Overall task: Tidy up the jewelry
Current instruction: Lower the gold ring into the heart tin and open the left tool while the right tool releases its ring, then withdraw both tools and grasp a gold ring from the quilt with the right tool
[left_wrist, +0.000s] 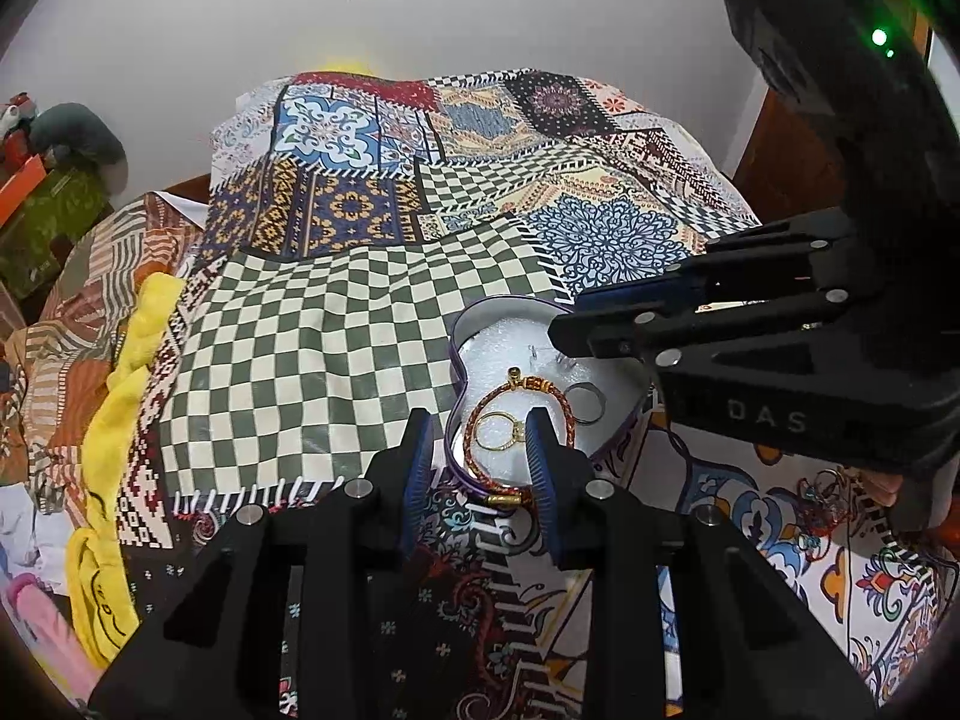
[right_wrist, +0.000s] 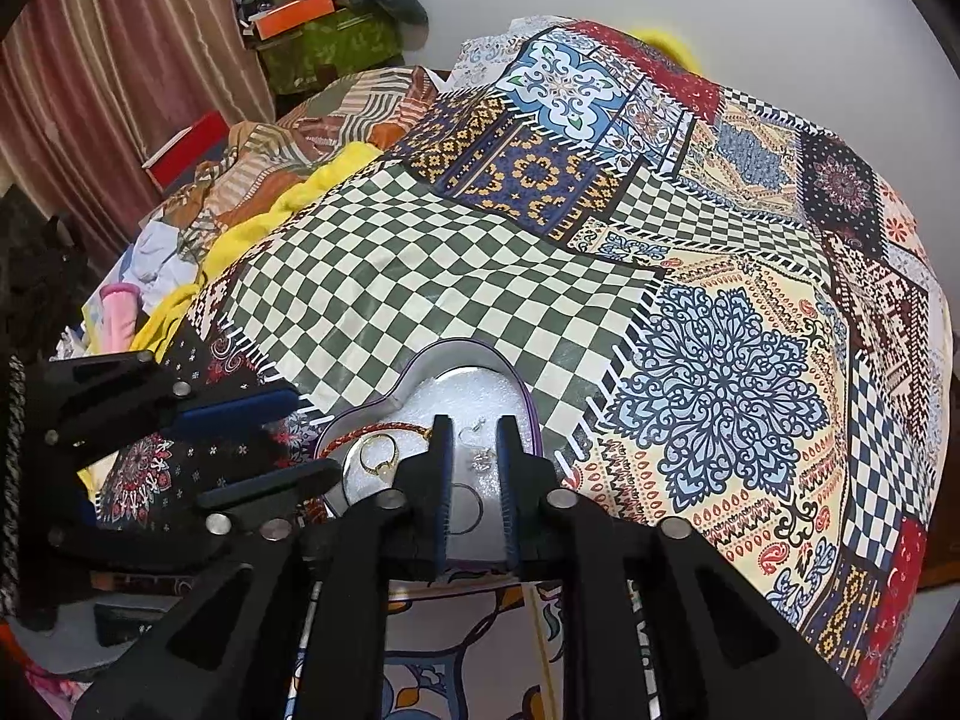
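A heart-shaped tin box (left_wrist: 459, 354) with white foam lining lies on the patchwork bedspread. It holds a red braided bracelet (left_wrist: 480, 405), a gold ring (left_wrist: 501, 429), a silver ring (left_wrist: 591, 402) and a small clear earring (right_wrist: 480, 456). My left gripper (left_wrist: 480, 456) is open, its fingers over the near edge of the box around the gold ring and bracelet. My right gripper (right_wrist: 474, 462) is open above the box, with the earring and the silver ring (right_wrist: 462, 507) between its fingers. The box (right_wrist: 420, 372) and gold ring (right_wrist: 378, 456) also show in the right wrist view.
The patchwork bedspread (left_wrist: 336, 324) covers the bed. A yellow cloth (left_wrist: 114, 438) and rumpled clothes lie at the left edge. More small jewelry (left_wrist: 828, 492) lies on the spread at the right. Boxes (right_wrist: 312, 30) are stacked by the curtain.
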Demonstrator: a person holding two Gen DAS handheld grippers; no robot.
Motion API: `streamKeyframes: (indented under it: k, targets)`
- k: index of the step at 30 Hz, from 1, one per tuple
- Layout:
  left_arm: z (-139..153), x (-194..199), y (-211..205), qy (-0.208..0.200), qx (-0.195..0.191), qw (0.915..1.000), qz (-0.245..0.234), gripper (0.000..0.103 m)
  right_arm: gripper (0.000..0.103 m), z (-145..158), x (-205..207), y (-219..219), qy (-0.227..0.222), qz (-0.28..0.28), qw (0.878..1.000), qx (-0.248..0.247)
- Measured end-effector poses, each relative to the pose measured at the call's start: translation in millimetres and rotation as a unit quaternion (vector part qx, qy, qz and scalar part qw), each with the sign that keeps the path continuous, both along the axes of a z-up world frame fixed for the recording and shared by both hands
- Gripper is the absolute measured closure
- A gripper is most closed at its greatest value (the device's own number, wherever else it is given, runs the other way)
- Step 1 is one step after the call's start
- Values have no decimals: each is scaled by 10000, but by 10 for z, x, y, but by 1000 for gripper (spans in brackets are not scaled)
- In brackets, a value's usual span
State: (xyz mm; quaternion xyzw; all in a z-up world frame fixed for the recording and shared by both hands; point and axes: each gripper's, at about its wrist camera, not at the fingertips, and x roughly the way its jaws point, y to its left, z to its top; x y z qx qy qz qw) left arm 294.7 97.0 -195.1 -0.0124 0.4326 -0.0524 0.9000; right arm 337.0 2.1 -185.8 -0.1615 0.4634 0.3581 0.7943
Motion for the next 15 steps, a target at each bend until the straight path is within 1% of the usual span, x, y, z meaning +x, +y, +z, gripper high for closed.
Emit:
streamKeyframes:
  k: [3,15]
  targets:
    - [49,-56,11,-52,59,10000,15,71,74,41,-35,-10,-151,-28,9999,-23]
    - [266,-295,-21,-178,141,9997,54,70,74,316,-314,-145,-521,-59,9986,-2]
